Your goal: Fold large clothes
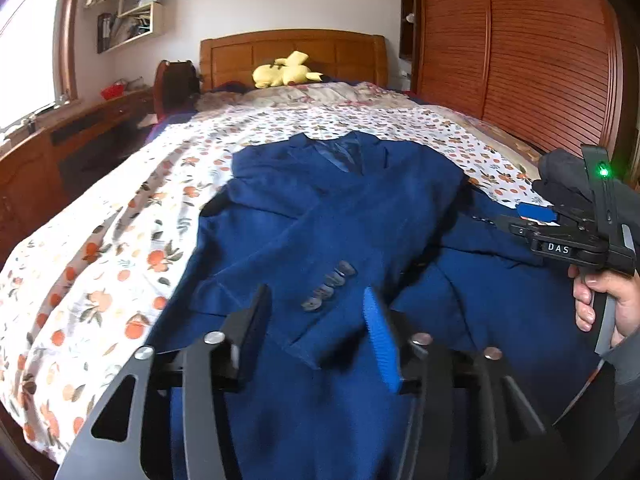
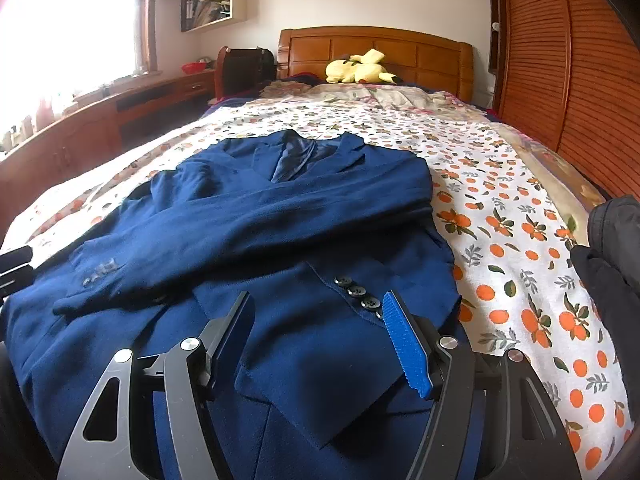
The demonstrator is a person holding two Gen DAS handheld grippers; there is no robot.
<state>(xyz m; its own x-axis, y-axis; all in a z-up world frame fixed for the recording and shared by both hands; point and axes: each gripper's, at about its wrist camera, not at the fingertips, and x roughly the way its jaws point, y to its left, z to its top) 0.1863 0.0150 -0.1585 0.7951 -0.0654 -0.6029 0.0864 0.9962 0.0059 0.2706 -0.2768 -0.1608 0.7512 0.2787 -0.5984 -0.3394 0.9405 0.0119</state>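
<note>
Left wrist view: the left hand-held gripper [image 1: 318, 312] has its two fingers spread apart, holding nothing, low over a navy blue suit jacket [image 1: 352, 208]. The jacket lies face up on a bed, on a white sheet printed with oranges [image 1: 120, 240], collar pointing away from the gripper, both sleeves folded across the chest. A sleeve cuff with four buttons [image 1: 328, 286] sits just ahead, between the fingers. To the right, the right hand-held gripper [image 1: 520, 228] is seen side-on over the jacket's edge.

Right wrist view: the right hand-held gripper [image 2: 318, 316] is also spread wide and empty, directly above the jacket's [image 2: 280, 216] lower front. Another buttoned cuff [image 2: 358, 292] lies just ahead of its right finger. Far beyond, a yellow plush toy [image 2: 360, 68] rests against the wooden headboard [image 2: 420, 50].
</note>
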